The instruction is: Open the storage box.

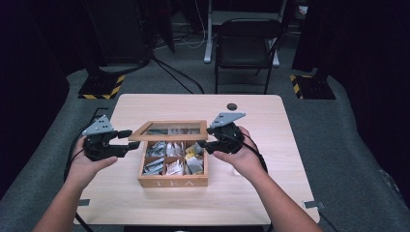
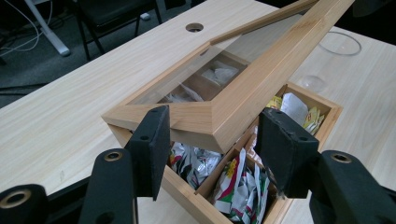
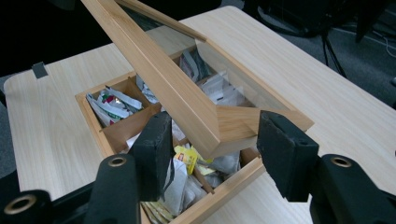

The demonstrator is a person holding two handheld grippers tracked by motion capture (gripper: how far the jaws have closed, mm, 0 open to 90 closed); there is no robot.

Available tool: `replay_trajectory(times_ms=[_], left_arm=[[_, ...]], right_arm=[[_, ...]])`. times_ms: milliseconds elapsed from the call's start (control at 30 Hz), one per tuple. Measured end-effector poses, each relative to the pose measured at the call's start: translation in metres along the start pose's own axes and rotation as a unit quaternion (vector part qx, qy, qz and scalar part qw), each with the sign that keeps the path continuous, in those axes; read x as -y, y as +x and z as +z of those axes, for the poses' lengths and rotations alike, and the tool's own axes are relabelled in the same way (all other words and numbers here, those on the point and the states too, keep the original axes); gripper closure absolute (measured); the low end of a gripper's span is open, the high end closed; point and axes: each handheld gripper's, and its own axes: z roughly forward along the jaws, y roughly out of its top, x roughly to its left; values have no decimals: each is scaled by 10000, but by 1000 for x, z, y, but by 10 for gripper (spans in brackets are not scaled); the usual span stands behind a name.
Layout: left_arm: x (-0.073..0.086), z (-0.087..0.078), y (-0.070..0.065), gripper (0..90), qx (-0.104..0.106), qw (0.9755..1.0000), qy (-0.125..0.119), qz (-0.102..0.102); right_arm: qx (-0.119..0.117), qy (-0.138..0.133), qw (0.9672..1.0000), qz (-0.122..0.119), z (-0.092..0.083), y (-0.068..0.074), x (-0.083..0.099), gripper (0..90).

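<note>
Left gripper (image 1: 129,140) and right gripper (image 1: 203,137) each straddle a near corner of the raised glass-paned wooden lid (image 1: 168,130) over the sachet-filled wooden tea box (image 1: 173,181); contact cannot be told.

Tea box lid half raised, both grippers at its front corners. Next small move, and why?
Probably swing the lid a little further up and back on its hinge. It stands partly raised over the tea box, each front corner between the jaws of the left gripper and right gripper, and it overhangs the tea bags.
</note>
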Motion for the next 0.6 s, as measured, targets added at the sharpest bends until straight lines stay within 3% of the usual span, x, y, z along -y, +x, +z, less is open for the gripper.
replay_trajectory(times_ms=[267, 433, 600], left_arm=[[-6, -1, 10, 456, 166, 9997, -101, -150], [-9, -1, 16, 458, 225, 9993, -224, -217], [-8, 5, 22, 470, 169, 9990, -382, -130]], right_arm=[[38, -174, 9996, -233, 1, -7, -4, 479], [76, -209, 9995, -235, 1, -12, -11, 496], [-17, -211, 9997, -142, 2, -20, -15, 498]])
